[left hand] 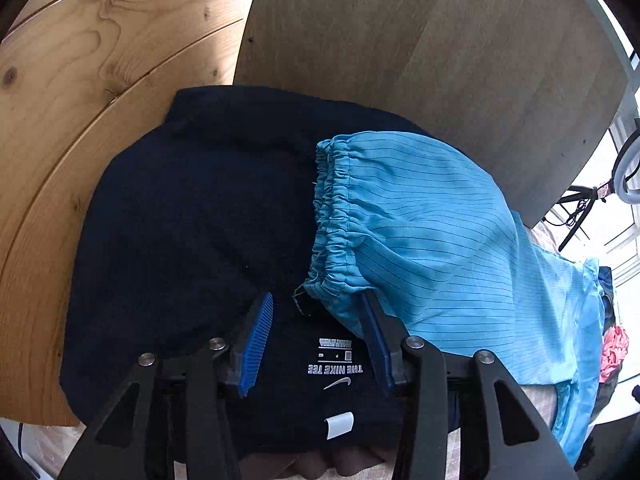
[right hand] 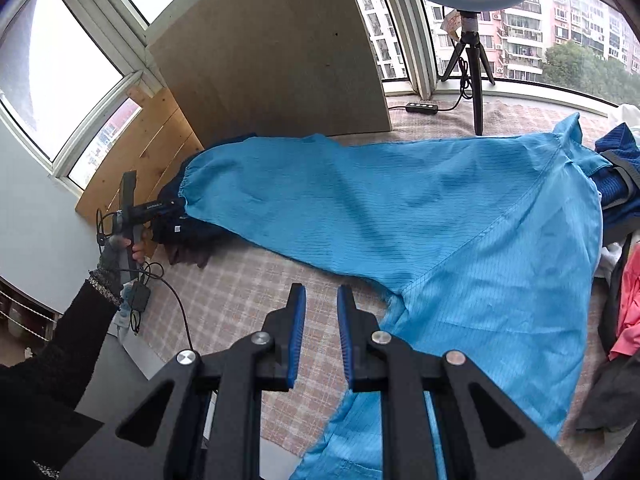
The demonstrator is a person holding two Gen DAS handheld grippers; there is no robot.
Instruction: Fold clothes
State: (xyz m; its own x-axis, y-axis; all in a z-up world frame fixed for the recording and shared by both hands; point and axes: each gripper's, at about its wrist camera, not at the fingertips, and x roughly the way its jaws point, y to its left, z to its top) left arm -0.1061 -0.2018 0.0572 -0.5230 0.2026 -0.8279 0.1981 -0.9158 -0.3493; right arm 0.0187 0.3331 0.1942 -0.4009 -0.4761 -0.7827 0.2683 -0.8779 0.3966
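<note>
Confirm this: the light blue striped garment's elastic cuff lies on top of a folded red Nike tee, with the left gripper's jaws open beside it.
The tee is not red. The left wrist view shows the light blue striped garment's elastic cuff lying on a folded dark navy Nike tee; the left gripper is open beside it.

Sleeve cuff (left hand: pixel 336 216) lies on folded tee (left hand: pixel 192 232).
</note>
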